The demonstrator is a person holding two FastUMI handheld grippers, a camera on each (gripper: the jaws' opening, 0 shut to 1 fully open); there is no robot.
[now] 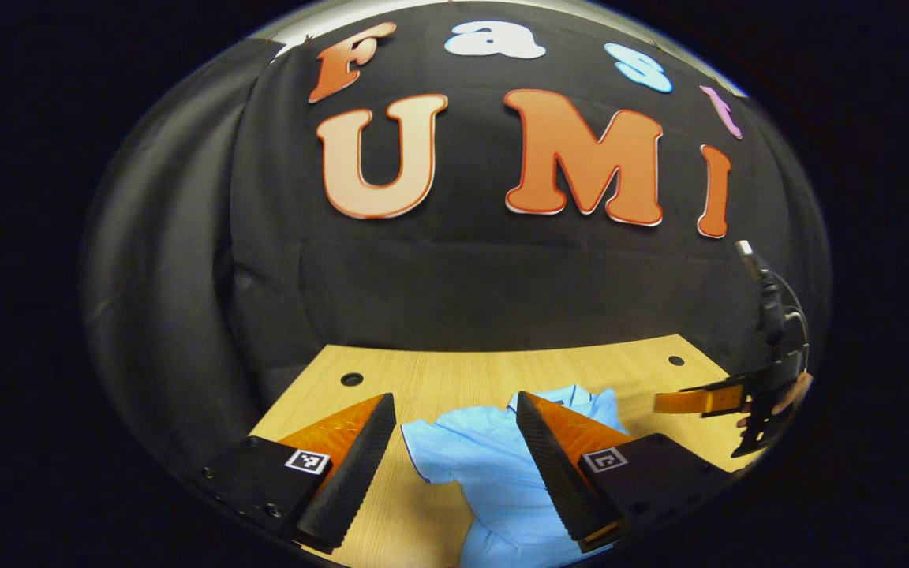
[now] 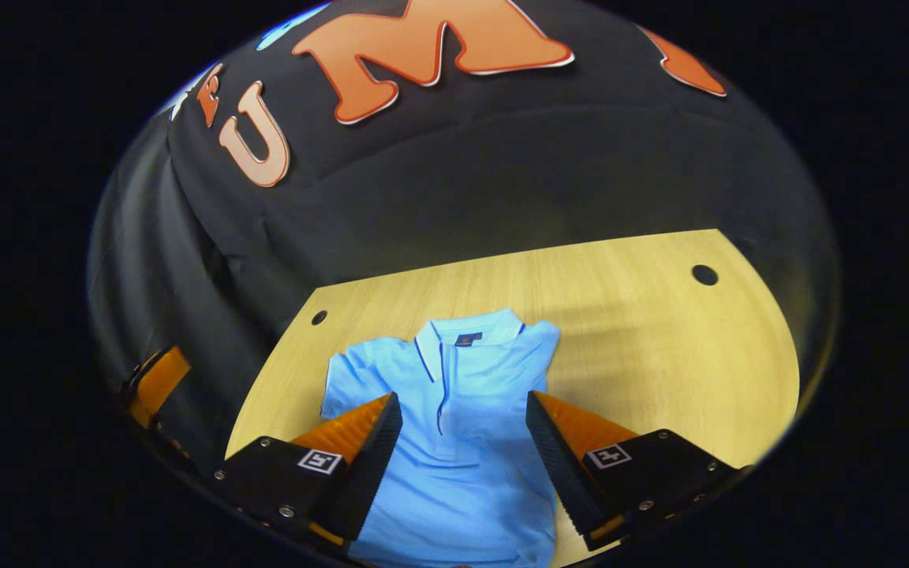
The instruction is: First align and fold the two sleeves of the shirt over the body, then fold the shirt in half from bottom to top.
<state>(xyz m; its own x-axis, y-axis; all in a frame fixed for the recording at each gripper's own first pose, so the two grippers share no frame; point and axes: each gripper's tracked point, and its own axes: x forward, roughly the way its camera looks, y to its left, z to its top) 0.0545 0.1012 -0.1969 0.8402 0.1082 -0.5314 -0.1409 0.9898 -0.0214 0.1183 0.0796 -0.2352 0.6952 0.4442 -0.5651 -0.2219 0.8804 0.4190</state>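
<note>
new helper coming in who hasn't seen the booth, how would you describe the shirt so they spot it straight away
Look at the light wooden table in front of the black cloth wall. On it lies a light blue short-sleeved polo shirt, collar toward the wall. It is the one soft thing there, set apart by the dark trim along its collar and placket; both the left gripper and right gripper hang open above it.
</note>
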